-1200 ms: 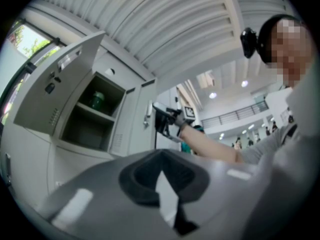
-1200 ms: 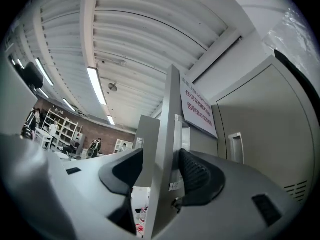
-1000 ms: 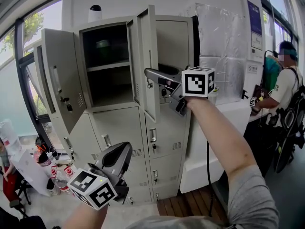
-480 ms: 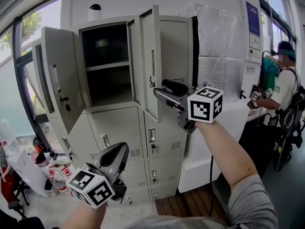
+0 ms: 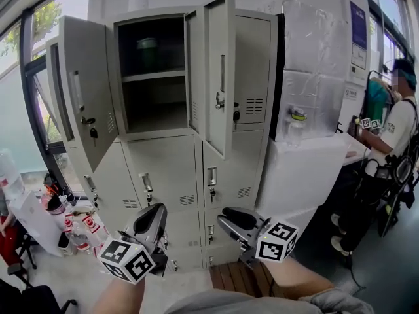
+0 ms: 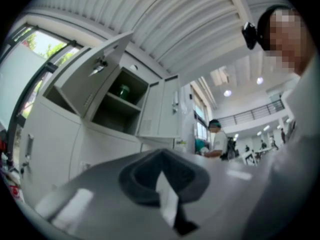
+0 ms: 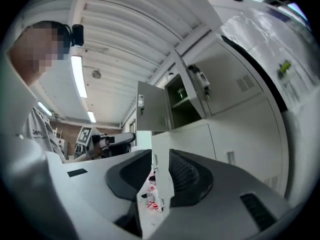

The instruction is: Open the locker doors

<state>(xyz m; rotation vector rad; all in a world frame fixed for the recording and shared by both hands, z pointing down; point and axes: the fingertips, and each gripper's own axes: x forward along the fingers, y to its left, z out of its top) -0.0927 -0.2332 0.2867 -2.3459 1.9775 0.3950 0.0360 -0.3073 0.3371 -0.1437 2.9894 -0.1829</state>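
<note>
Locker doors (image 5: 221, 77) of the two top compartments stand swung open on the grey locker cabinet (image 5: 167, 169). The left one is folded out wide and the right one is nearly edge-on at the middle, while the doors below them are shut. Both open doors are well above the two grippers, which sit low in front of the bottom rows. The right gripper (image 5: 224, 219) was up at the right door's edge a second ago and has since dropped far beneath it. Its jaws have just been closing and are parted with nothing between them. The left gripper (image 5: 152, 214) is pinched together at the tips, empty, and slightly lower than before. A key (image 5: 92, 133) hangs from the left door's lock.
</note>
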